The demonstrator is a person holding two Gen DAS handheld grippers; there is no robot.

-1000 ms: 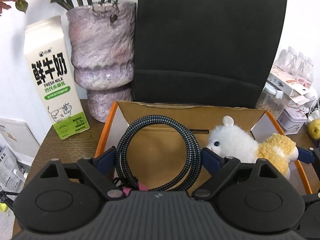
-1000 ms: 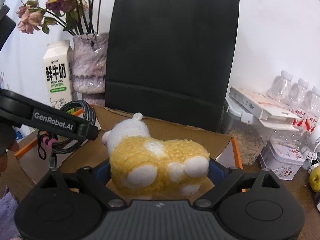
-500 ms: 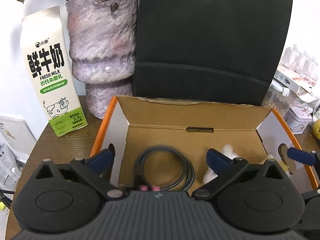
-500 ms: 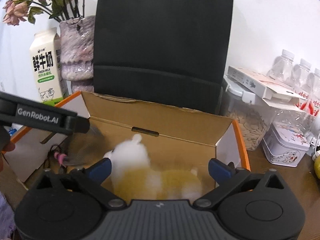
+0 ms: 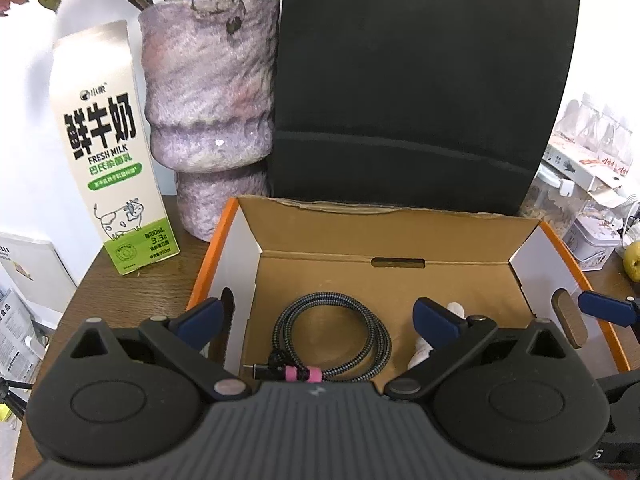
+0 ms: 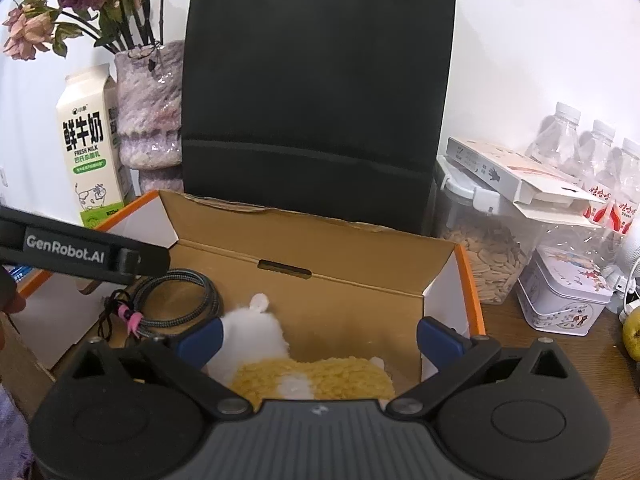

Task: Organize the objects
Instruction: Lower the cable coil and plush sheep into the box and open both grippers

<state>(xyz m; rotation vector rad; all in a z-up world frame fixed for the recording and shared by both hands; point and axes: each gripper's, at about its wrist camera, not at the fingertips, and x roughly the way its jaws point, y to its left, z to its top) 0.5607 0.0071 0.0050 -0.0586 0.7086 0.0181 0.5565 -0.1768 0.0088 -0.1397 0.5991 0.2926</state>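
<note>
An open cardboard box [image 5: 218,240] with orange edges sits on the wooden table. A coiled braided cable [image 5: 382,340] with a pink tie lies flat on its floor at the left. My left gripper [image 5: 318,318] hangs above it, open, its blue pads apart from the coil. A white and yellow plush toy [image 6: 256,332] lies on the box floor at the right. My right gripper [image 6: 320,338] is open over the toy with its pads clear. The cable [image 6: 188,276] also shows in the right wrist view. Only white bits of the toy [image 5: 456,308] show in the left wrist view.
Behind the box stand a milk carton [image 5: 112,152], a purple vase [image 5: 208,112] and a black paper bag [image 5: 420,80]. To the right are a seed container [image 6: 488,256], a tin [image 6: 568,292], water bottles [image 6: 592,148] and a green fruit [image 6: 632,336].
Both grippers opened. The cable left the left jaws and the plush toy left the right jaws, and both dropped to the box floor.
</note>
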